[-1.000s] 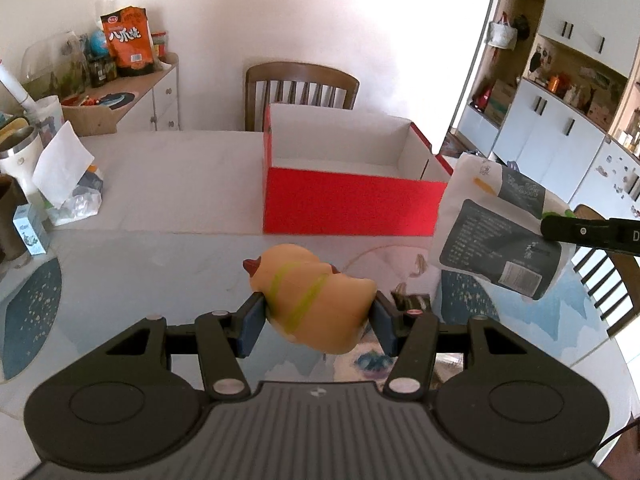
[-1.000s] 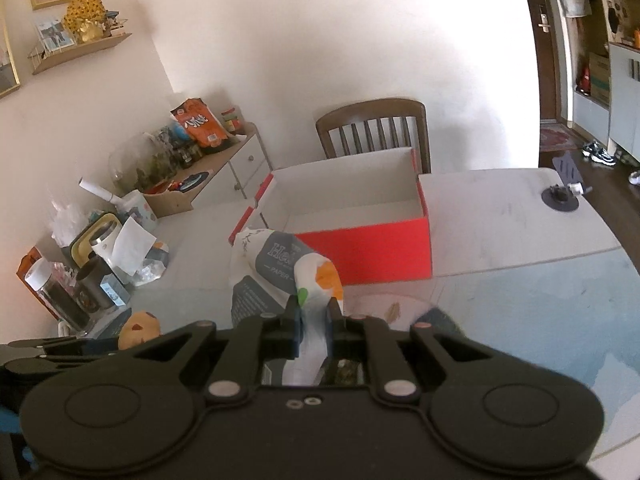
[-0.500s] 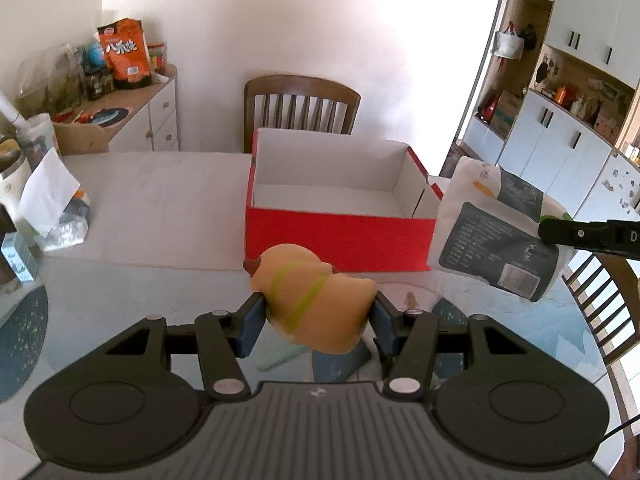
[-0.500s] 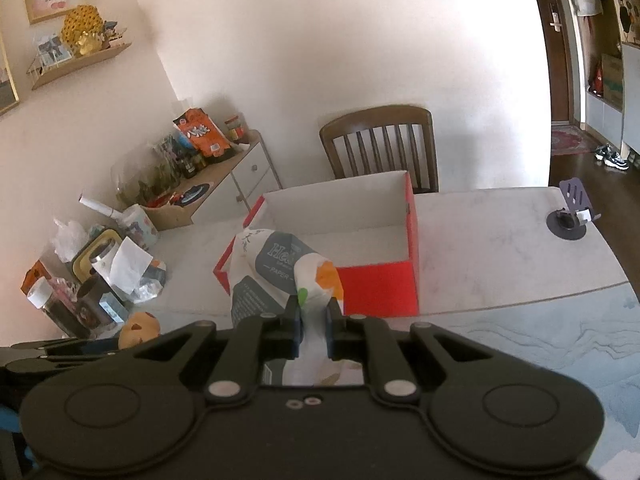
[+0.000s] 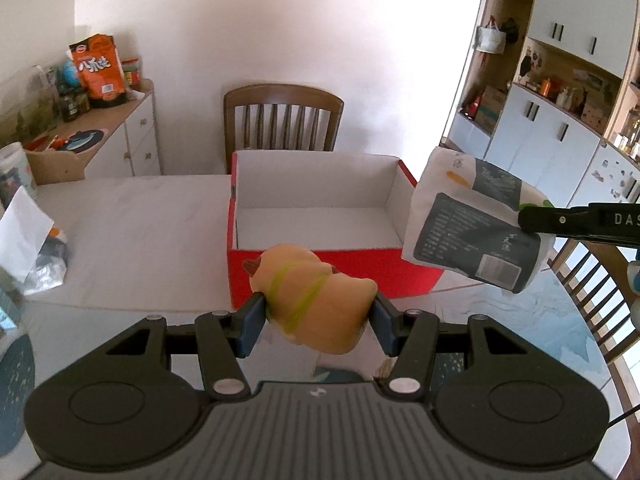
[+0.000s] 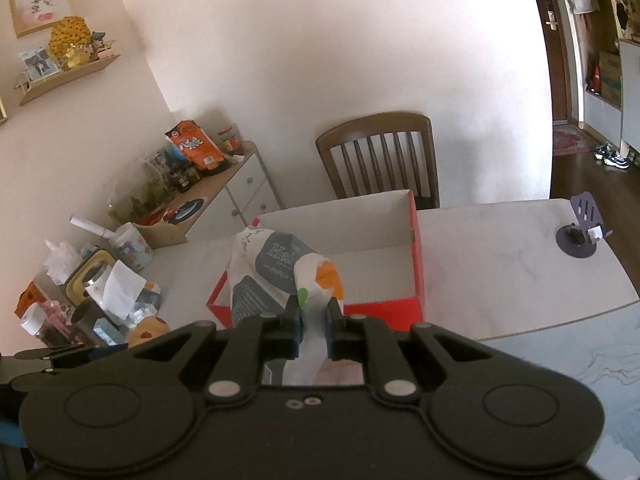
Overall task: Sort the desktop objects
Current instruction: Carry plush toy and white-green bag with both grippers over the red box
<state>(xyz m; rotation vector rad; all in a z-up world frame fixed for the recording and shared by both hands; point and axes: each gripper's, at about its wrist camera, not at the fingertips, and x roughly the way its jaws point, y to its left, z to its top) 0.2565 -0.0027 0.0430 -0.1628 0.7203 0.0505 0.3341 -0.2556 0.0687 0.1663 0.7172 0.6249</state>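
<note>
My left gripper [image 5: 316,320] is shut on a soft orange-yellow plush toy [image 5: 316,304] with green stripes, held in the air just before the red box [image 5: 320,268], which is open and white inside. My right gripper [image 6: 312,324] is shut on the edge of a white and grey tissue pack [image 6: 280,276], held over the box's near left corner [image 6: 224,304]. The pack also shows in the left wrist view [image 5: 476,232], to the right of the box. The plush toy shows at the lower left of the right wrist view [image 6: 146,330].
A wooden chair [image 5: 282,120] stands behind the table. A tissue and wrapped items [image 5: 28,248] lie at the table's left. Cups and jars [image 6: 92,280] crowd the left edge. A phone stand [image 6: 580,232] sits far right. A sideboard [image 5: 88,144] holds snack bags.
Both grippers have moved forward and up toward the red box with their loads still held. The box now looks nearer and I see deeper inside it.
</note>
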